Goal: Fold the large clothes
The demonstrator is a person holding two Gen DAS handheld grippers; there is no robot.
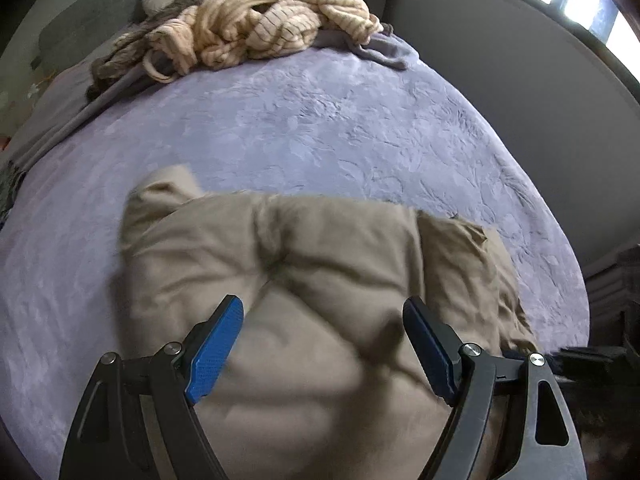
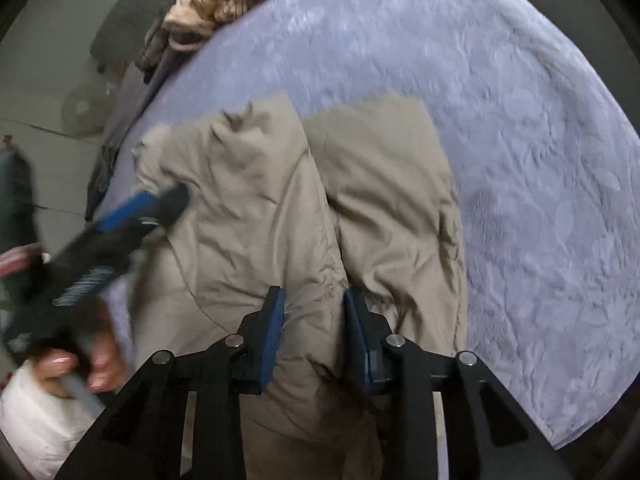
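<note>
Beige trousers [image 1: 304, 276] lie crumpled on the lilac bedspread [image 1: 320, 128]. My left gripper [image 1: 324, 312] is open, its blue pads wide apart just above the trousers. In the right wrist view the trousers [image 2: 256, 184] show both legs running away from me. My right gripper [image 2: 314, 300] is shut on a fold of the trousers near the crotch seam. The left gripper [image 2: 156, 200] also shows there, blurred, at the trousers' left edge.
A heap of cream striped clothes [image 1: 256, 24] and dark garments lies at the far end of the bed. A grey wall [image 1: 500, 60] runs along the right. In the right wrist view the floor [image 2: 48, 60] lies left of the bed.
</note>
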